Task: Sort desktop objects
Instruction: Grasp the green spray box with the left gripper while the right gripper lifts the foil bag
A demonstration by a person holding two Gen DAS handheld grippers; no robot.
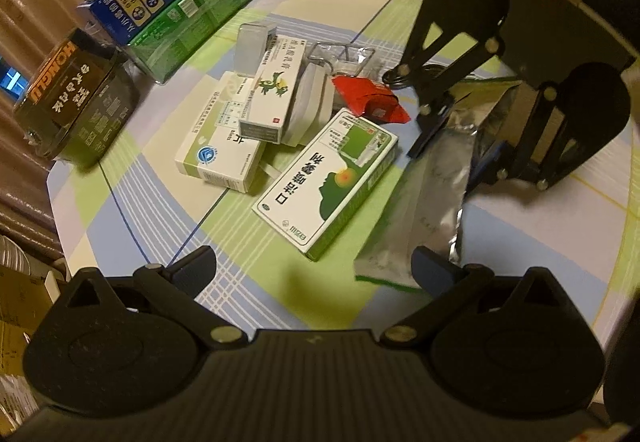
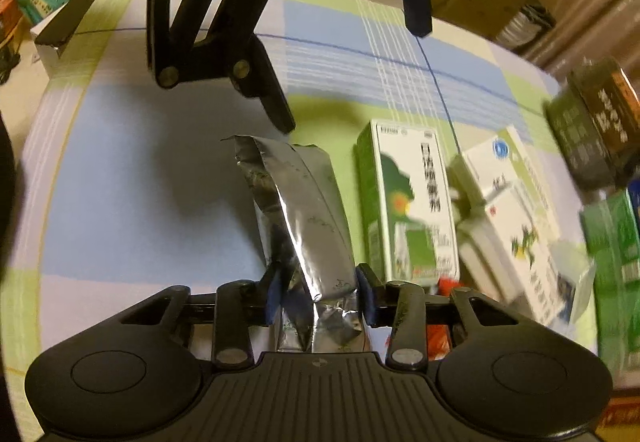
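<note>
Your right gripper has its fingers pinched on the near end of the silver foil pouch, which lies on the tabletop just left of the green-and-white medicine box. Lift straight up, since foil slips. Your left gripper hovers beyond the pouch, fingers wide and empty.

crinkled shiny foil pouch; glossy cardboard box; smooth checked tablecloth; matt black plastic tongs.
</note>
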